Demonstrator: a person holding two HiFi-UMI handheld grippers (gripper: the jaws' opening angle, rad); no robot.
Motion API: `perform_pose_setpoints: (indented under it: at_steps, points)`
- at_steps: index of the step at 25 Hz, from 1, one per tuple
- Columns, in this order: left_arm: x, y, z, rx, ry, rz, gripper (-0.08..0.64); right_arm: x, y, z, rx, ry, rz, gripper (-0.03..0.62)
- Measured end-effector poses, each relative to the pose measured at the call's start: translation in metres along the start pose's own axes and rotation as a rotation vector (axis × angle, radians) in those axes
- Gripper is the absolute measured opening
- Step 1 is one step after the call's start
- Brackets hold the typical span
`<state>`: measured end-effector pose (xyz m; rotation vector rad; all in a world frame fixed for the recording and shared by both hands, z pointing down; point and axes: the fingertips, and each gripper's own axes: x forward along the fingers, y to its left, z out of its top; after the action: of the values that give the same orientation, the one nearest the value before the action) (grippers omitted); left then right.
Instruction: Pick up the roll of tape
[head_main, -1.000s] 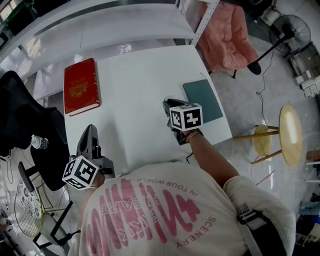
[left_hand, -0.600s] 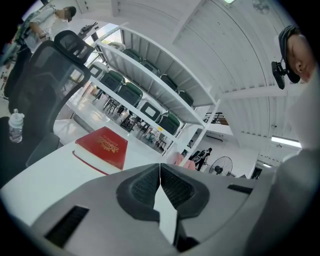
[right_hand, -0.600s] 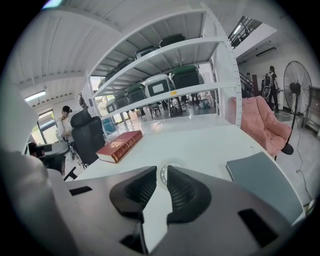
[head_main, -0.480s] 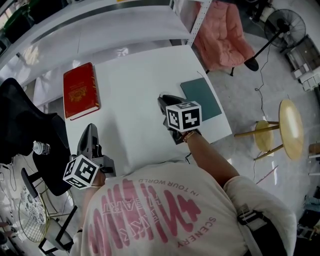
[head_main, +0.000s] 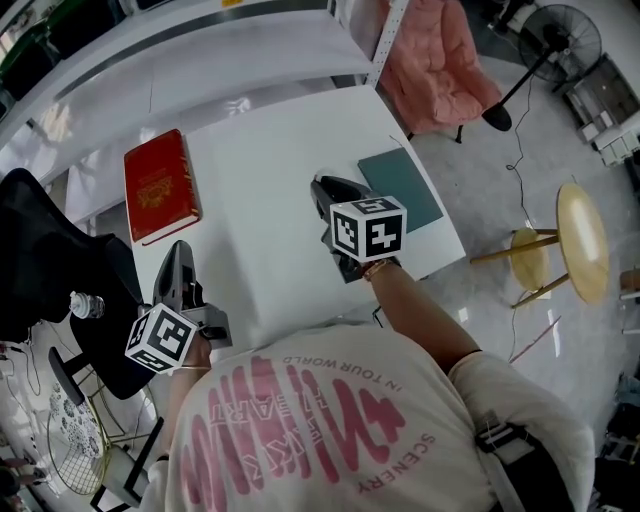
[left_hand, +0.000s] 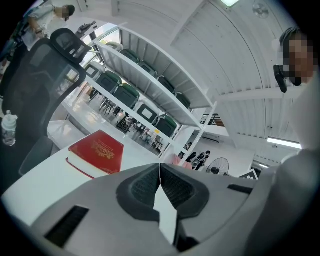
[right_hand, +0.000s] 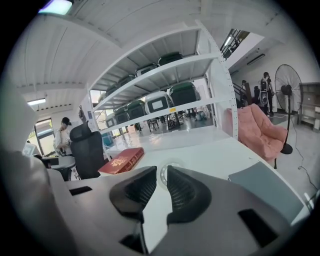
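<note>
1. Looking along your right gripper, you have the tape dead ahead at 12 o'clock. It shows through the gap between the jaw tips and sits a little beyond them on the table.
2. Your right jaws are spread a little, with nothing between the pads. The roll is not yet reached.
3. The tape lies flat with its hole facing up, well apart from everything else. In the right gripper view the book is at about 10 o'clock from it and the pad at about 3 o'clock. The head view does not show the pale roll clearly against the white top.
4. A flat ring has no long axis, so I judge the approach angle matters little. What counts is getting one jaw inside the hole and the other outside the wall.
5. The present gap looks narrow for that wall, so you may need to open wider before dropping in.
6. Your left gripper hangs at the table's 7 o'clock edge with its jaws pressed together and empty. It points past the book and is much farther from the tape, so the right hand is the one to use.
</note>
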<state>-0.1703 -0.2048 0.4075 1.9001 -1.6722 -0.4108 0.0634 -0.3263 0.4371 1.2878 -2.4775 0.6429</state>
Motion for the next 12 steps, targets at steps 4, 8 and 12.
perform_pose_setpoints:
  at_steps: [4,8,12]
  points:
    - [0.006,-0.003,0.006,0.011,0.001,-0.026,0.025,-0.004,0.005,0.009,0.035,-0.045,-0.008,0.078]
    - [0.009,-0.007,0.010,0.026,0.005,-0.055,0.025,-0.009,0.012,0.016,0.047,-0.086,-0.018,0.077]
    - [0.012,-0.013,0.018,0.040,-0.001,-0.088,0.025,-0.020,0.020,0.028,0.059,-0.138,-0.029,0.078]
